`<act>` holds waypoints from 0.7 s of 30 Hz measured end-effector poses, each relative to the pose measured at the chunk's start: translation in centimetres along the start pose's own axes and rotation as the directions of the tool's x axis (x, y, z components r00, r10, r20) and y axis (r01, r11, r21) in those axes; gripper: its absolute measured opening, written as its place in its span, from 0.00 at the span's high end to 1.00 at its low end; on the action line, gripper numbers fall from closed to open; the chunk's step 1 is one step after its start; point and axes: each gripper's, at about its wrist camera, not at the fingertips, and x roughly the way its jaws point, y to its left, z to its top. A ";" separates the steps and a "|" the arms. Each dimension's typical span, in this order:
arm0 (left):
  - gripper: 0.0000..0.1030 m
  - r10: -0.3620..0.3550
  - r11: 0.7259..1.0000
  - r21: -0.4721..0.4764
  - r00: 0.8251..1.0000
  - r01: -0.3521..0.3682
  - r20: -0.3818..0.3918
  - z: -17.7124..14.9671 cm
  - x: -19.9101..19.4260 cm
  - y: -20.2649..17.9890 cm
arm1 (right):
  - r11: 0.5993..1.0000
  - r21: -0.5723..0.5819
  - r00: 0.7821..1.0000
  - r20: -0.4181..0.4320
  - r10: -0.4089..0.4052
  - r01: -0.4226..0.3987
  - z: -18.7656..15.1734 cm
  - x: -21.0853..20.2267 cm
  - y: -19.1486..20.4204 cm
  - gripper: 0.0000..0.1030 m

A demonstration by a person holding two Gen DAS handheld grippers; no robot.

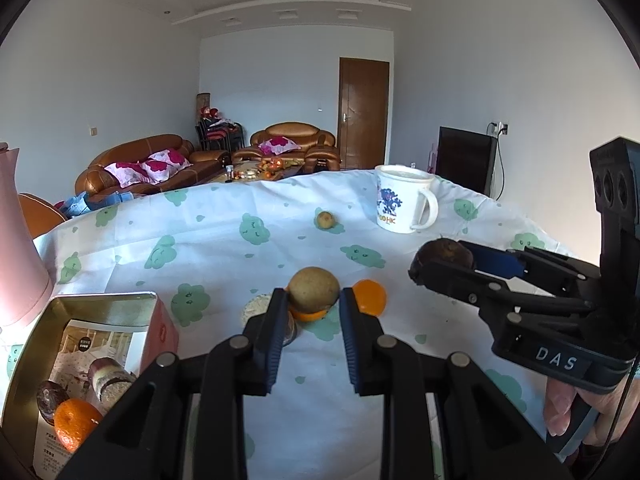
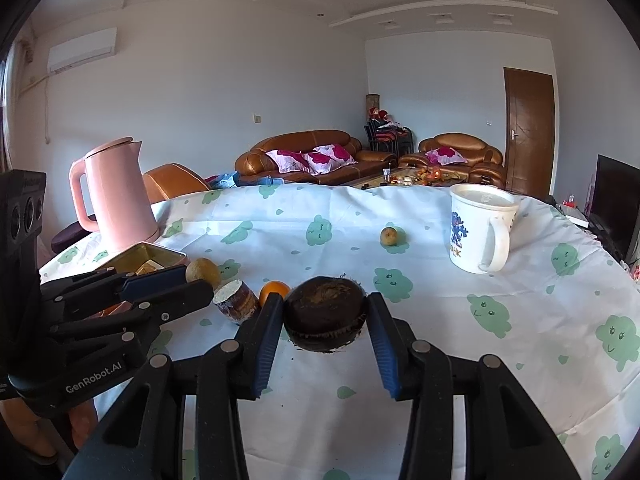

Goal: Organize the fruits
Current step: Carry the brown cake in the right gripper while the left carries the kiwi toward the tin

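My left gripper (image 1: 314, 300) is shut on a round tan-brown fruit (image 1: 314, 290), held above the clothed table; it also shows in the right wrist view (image 2: 203, 272). My right gripper (image 2: 325, 314) is shut on a dark brown, rough fruit (image 2: 325, 316), seen from the side in the left wrist view (image 1: 442, 256). Two oranges lie on the cloth, one (image 1: 370, 297) right of the left fingers, one (image 1: 306, 315) under the held fruit. A small yellow-green fruit (image 1: 325, 220) lies farther back. An open metal tin (image 1: 60, 368) at left holds an orange (image 1: 76, 424), a dark fruit and a round snack.
A white mug (image 1: 404, 202) stands at the back right. A pink kettle (image 2: 114, 196) stands at the back left by the tin. A small cylindrical cake (image 2: 235, 300) lies near the oranges. The table (image 2: 440, 360) has a white cloth with green prints.
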 end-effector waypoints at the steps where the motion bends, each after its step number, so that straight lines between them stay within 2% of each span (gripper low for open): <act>1: 0.73 0.001 1.000 0.002 1.000 -0.001 0.005 0.0 -0.1 0.0 | 1.000 -0.001 1.000 0.004 0.000 0.000 0.0 -0.1 0.0 0.56; 21: 0.73 0.026 0.999 0.032 0.997 -0.028 0.068 -0.1 -1.4 -0.6 | 0.999 -0.032 0.997 0.073 0.007 -0.005 -0.2 -1.4 0.6 0.56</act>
